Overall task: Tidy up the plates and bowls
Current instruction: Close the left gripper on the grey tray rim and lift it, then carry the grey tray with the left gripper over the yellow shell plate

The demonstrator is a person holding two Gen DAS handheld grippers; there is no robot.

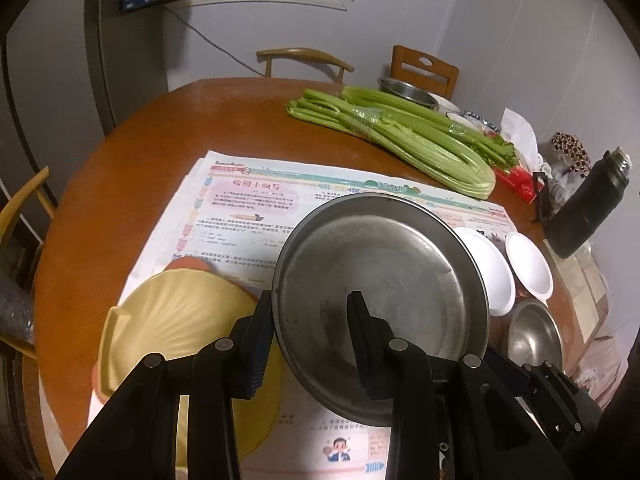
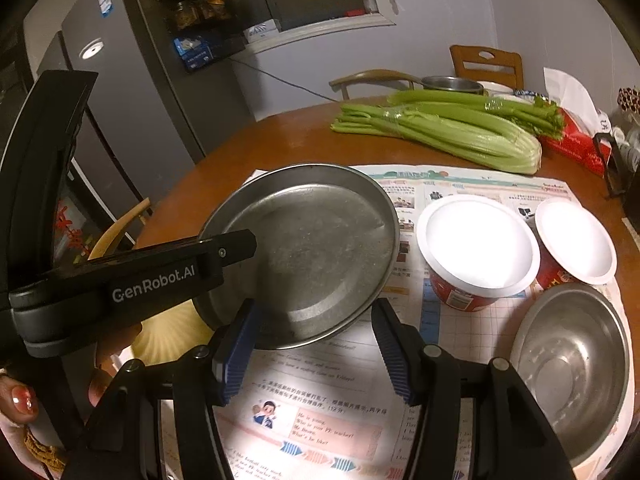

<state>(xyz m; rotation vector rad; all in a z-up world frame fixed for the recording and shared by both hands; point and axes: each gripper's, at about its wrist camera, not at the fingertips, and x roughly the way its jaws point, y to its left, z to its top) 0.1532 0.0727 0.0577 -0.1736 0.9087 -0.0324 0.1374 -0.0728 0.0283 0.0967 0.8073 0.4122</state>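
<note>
My left gripper (image 1: 310,300) is shut on the near rim of a round metal plate (image 1: 380,280), one finger outside the rim and one inside the dish. The plate hangs tilted above the newspaper (image 1: 240,208). In the right wrist view the same plate (image 2: 312,248) is in mid-air, with the left gripper (image 2: 234,250) clamped on its left edge. My right gripper (image 2: 314,308) is open just below the plate's near rim, gripping nothing. A yellow plate (image 1: 180,312) lies under the left gripper. Two white-lined red paper bowls (image 2: 478,240) (image 2: 576,240) and a steel bowl (image 2: 572,368) stand to the right.
Celery bunches (image 1: 400,136) lie across the far side of the round wooden table (image 1: 140,152). A dark flask (image 1: 588,204) and a red packet (image 2: 576,144) stand at the right edge, and a steel basin (image 1: 408,90) at the back. Chairs ring the table; a fridge (image 2: 120,100) stands left.
</note>
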